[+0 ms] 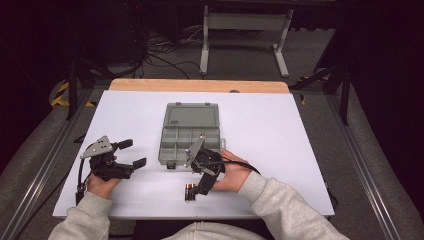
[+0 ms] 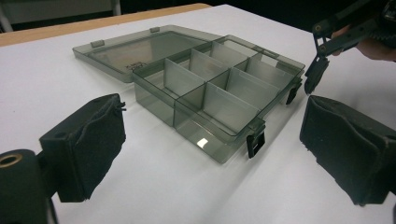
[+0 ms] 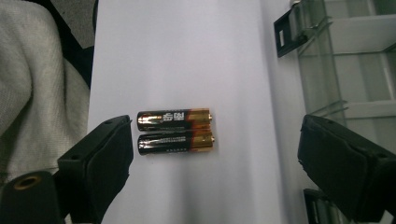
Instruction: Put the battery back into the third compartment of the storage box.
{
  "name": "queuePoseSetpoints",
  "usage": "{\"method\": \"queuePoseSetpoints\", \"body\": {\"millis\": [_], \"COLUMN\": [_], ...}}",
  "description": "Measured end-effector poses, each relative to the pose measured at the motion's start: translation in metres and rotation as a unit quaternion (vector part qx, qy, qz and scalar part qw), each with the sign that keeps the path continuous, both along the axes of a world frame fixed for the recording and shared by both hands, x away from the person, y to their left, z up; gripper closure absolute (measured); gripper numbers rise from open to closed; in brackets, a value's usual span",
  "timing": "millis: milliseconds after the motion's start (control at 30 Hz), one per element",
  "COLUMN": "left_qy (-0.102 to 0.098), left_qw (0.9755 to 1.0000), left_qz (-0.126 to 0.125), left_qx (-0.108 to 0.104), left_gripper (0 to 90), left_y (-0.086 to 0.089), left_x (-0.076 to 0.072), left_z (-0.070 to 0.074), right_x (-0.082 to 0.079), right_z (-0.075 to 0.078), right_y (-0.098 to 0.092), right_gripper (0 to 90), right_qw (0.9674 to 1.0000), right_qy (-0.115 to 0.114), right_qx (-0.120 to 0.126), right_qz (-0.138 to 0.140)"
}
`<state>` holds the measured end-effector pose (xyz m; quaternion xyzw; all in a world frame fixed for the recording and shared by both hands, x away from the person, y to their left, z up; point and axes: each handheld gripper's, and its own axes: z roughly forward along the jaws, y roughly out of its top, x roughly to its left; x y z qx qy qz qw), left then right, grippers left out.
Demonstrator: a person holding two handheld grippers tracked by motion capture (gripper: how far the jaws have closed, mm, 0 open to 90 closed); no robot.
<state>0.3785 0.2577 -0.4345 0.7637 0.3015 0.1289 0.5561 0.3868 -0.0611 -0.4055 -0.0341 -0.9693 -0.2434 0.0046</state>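
Note:
Two black-and-gold AA batteries (image 3: 175, 131) lie side by side on the white table, close to its near edge (image 1: 189, 192). My right gripper (image 3: 219, 140) points down over them, open, with both batteries between its wide-set pads and touching neither. A smoky grey compartment box (image 1: 190, 136) stands mid-table with its lid folded flat behind it. My left gripper (image 1: 132, 154) rests to the box's left, open and holding nothing, and faces the box's near corner (image 2: 219, 135). The right gripper's jaw (image 2: 317, 70) hangs beyond the box in the left gripper view.
The box's black latches (image 2: 254, 143) hang open on its front wall. Its compartments (image 2: 219, 88) look empty from here. A grey sleeve (image 3: 28, 79) lies just left of the batteries, at the table's near edge. A wooden strip (image 1: 200, 85) borders the far side.

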Motion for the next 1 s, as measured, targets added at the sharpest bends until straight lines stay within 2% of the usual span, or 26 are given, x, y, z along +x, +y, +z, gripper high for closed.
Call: {"method": "queuePoseSetpoints", "body": {"millis": [500,667,833,1000], "left_qy": [0.000,0.001,-0.001,0.001], "left_qw": [1.0000,1.0000,1.0000,1.0000], "left_qz": [0.000,-0.002,0.000,-0.001], "left_qx": [0.001,0.000,-0.001,-0.004], "left_gripper": [7.2,7.2,7.2,7.2], "left_y": [0.000,0.000,0.000,0.000], "left_x": [0.000,0.000,0.001,0.000], "left_z": [0.000,0.000,0.000,-0.001], "right_x": [-0.012,-0.016,-0.018,-0.019], "right_z": [-0.019,-0.022,-0.025,-0.025], "right_y": [0.005,0.006,0.007,0.007], "right_gripper": [10.7,11.2,14.2,22.5], "right_qw": [0.9991,0.9990,0.9992,0.9995], "right_qy": [0.028,0.033,0.026,0.014], "right_qx": [-0.026,-0.023,-0.021,-0.016], "right_qz": [0.016,0.022,0.021,0.021]}}
